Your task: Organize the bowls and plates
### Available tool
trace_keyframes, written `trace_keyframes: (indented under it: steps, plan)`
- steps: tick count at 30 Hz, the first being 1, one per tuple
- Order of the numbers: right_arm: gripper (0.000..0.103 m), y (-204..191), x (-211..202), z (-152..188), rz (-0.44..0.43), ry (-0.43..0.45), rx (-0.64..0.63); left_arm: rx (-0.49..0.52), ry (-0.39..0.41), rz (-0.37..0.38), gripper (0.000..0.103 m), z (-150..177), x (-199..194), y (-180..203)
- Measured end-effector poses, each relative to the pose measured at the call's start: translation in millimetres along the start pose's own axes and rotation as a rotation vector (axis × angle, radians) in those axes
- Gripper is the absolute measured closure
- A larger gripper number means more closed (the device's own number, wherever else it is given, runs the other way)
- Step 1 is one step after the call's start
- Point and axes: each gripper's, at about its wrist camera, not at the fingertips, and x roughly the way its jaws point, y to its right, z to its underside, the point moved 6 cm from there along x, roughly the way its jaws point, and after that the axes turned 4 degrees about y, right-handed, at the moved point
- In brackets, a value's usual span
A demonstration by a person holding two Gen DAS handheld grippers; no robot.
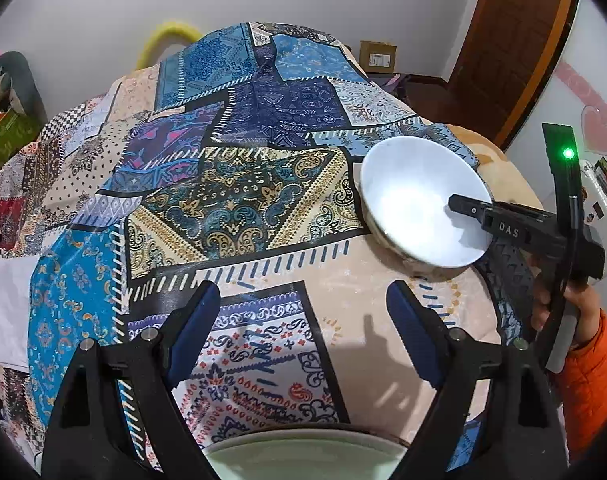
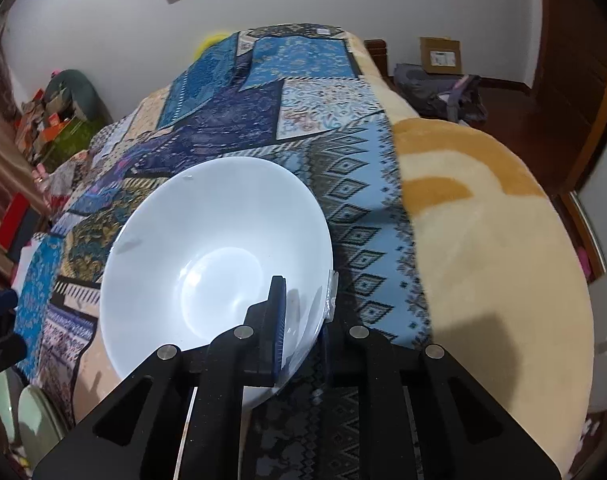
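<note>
My right gripper [image 2: 303, 316] is shut on the near rim of a white bowl [image 2: 207, 264], one finger inside and one outside, holding it tilted above the patterned cloth. The same bowl [image 1: 415, 204] and right gripper [image 1: 463, 206] show at the right of the left wrist view. My left gripper [image 1: 303, 320] is open and empty over the cloth. A pale green dish [image 1: 303, 460] lies just under it at the bottom edge; it also shows at the lower left of the right wrist view [image 2: 35, 420].
A patchwork cloth [image 1: 231, 200] covers the surface over a beige and orange blanket [image 2: 483, 220]. A cardboard box [image 2: 439, 56] and bags lie on the floor beyond. Clutter stands at the far left [image 2: 51, 120]. A wooden door [image 1: 515, 40] is at right.
</note>
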Motion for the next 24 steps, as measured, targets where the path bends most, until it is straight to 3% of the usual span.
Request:
trace_keyframes:
  steps: [8,18,22,24]
  plan:
    - [0.090,-25.7,-3.8,11.6,-0.078,-0.030,-0.055,-0.015,-0.030,0.009,0.022,3.6,14.2,5.7]
    - [0.090,-56.9,-10.9,35.5,-0.156,-0.064,-0.099,-0.056,-0.187,0.075,0.058,33.1,46.0,16.9]
    - [0.090,-58.1,-11.4,39.0,-0.153,-0.055,-0.092,-0.060,-0.182,0.067,0.065,34.7,49.9,16.8]
    - [0.090,-58.0,-11.3,39.3,-0.157,-0.050,-0.078,-0.057,-0.189,0.086,0.079,35.1,53.1,20.1]
